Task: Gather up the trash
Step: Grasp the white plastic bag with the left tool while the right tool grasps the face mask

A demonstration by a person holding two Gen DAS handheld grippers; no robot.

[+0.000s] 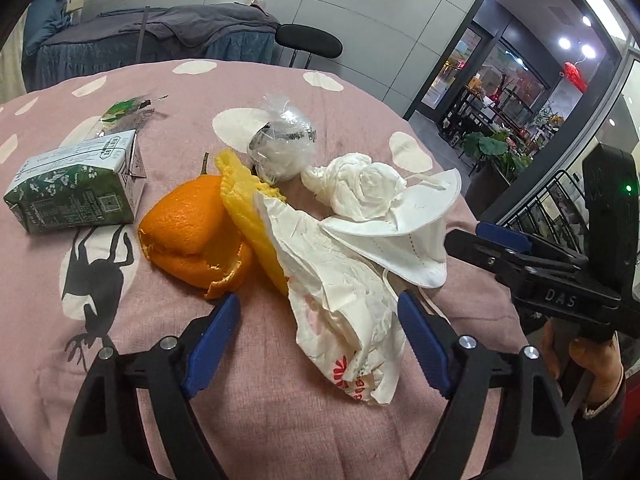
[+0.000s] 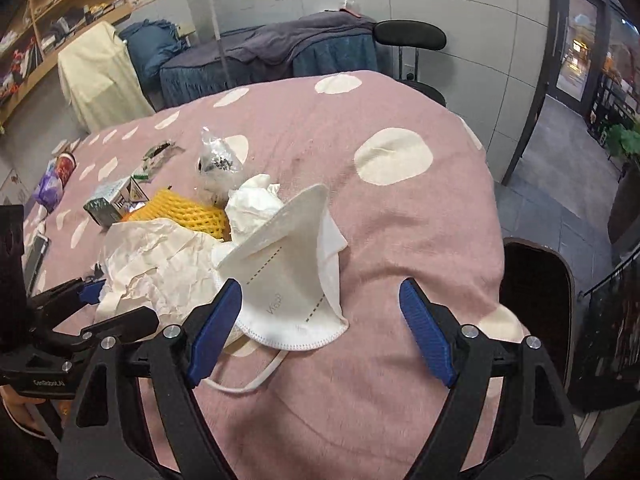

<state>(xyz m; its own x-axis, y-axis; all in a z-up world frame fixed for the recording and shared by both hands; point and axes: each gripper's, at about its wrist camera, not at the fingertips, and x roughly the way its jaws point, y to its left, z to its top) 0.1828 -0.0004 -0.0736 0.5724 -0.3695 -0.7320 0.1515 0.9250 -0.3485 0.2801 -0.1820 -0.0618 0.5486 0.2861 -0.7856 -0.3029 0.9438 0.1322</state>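
Note:
Trash lies on a pink spotted cloth [image 1: 280,420]. In the left wrist view: a green milk carton [image 1: 80,188], orange peel [image 1: 192,232], yellow foam net [image 1: 244,200], a crumpled plastic wrapper [image 1: 280,148], a balled tissue [image 1: 360,188], a white face mask [image 1: 412,236] and a white plastic bag [image 1: 344,308]. My left gripper [image 1: 320,340] is open, with the bag between its fingers. My right gripper [image 2: 320,324] is open; the mask [image 2: 288,280] lies by its left finger. The right gripper shows at the right edge of the left wrist view [image 1: 500,248].
A torn green packet [image 1: 124,114] lies behind the carton. A black chair [image 1: 310,42] and a covered bed [image 1: 160,36] stand beyond the table. Cups and a phone [image 2: 36,252] sit at the far left. The table edge drops off on the right [image 2: 492,240].

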